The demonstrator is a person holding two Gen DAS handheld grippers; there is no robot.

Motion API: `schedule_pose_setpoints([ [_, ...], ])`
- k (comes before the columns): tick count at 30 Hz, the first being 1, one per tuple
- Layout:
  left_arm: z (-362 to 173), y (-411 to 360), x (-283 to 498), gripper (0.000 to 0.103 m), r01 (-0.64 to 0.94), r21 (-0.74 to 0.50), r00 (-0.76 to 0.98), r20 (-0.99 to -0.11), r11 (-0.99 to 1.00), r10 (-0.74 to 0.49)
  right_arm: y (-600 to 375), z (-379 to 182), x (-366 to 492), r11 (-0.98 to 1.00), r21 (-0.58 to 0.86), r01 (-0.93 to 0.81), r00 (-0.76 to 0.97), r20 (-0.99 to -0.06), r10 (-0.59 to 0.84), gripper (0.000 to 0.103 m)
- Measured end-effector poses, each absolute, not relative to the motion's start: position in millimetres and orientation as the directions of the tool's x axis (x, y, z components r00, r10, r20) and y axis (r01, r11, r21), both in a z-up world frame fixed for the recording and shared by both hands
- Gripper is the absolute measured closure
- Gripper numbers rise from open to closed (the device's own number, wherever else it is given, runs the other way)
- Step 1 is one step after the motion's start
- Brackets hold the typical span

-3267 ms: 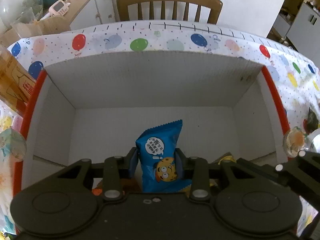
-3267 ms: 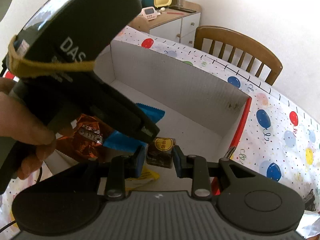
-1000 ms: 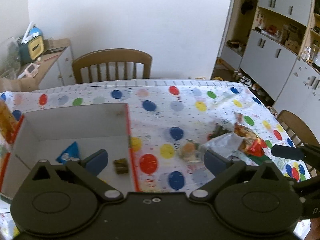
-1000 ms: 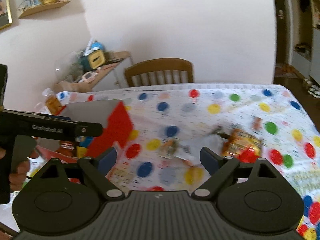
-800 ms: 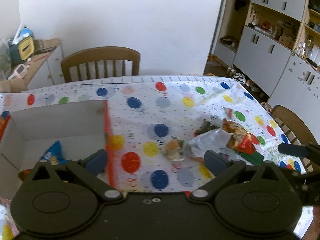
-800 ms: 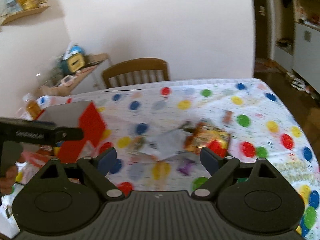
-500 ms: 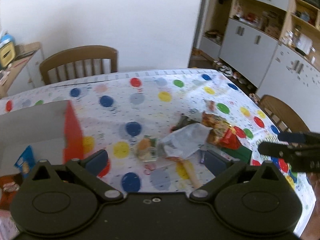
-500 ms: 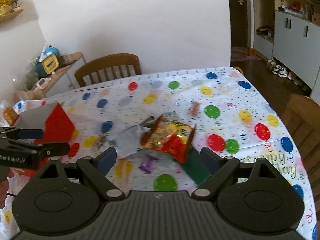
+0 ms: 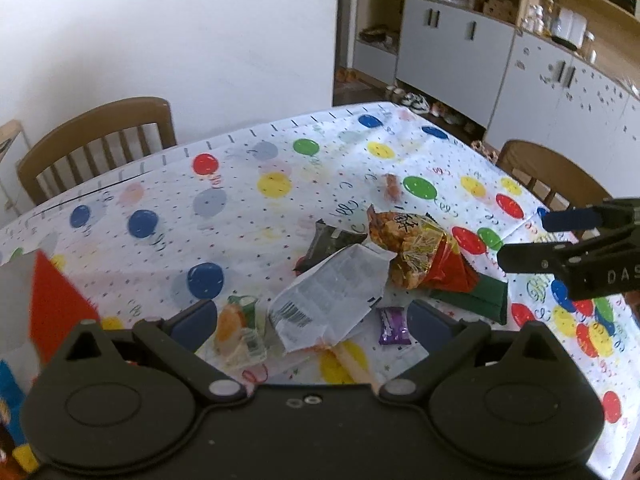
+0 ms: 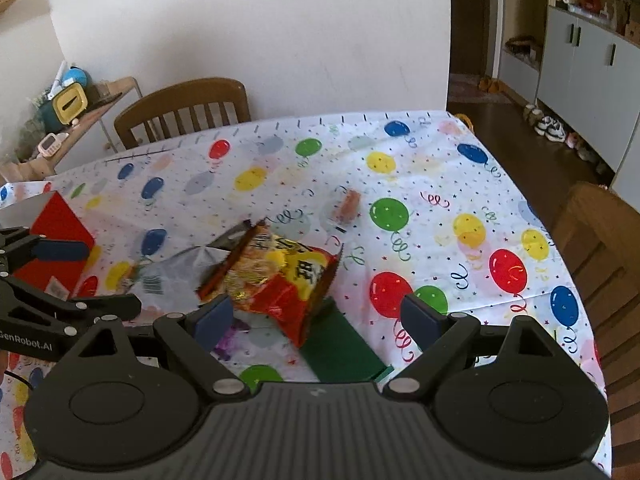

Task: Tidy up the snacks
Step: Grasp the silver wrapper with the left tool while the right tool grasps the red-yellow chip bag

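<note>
A heap of snacks lies on the balloon-print tablecloth. It holds a red and gold bag, a white packet with a barcode, a dark packet, a dark green flat pack, a small purple sweet and a clear orange-green pack. My left gripper hovers open above the white packet, holding nothing. My right gripper hangs open over the red and gold bag, also with nothing in it.
The red-sided white box stands at the left with snacks inside. A small pink-orange sweet lies apart, farther back. Wooden chairs stand at the far and right table edges. Cabinets line the right wall.
Both grippers left the box, where they let go of a blue packet and a brown sweet, and swung right and down towards the snack heap. Their jaws stayed wide apart over the last second.
</note>
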State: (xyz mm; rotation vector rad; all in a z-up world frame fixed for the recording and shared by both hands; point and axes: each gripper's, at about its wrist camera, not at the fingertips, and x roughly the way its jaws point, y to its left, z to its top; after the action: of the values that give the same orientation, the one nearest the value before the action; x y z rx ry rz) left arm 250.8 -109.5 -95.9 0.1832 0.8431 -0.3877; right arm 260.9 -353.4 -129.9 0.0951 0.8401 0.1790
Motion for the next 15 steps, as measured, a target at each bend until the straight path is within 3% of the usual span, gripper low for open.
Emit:
schedule_pose_setpoints([
  [6,-116.5,-124.4,270.5,0.005,0.468,-0.002,0.537,-0.793,0.884,-0.286,-353.8,-150.4,277.8,0.978,0.151,-0.142,0.611,-0.764,0.207,0.012],
  [15,-139.5,-142.1,291.0,0.005,0.533,0.071,0.517,-0.816,0.843,-0.258,-344.5,-168.7,300.0,0.973,0.152,-0.173,0.566,-0.794,0.225,0.031],
])
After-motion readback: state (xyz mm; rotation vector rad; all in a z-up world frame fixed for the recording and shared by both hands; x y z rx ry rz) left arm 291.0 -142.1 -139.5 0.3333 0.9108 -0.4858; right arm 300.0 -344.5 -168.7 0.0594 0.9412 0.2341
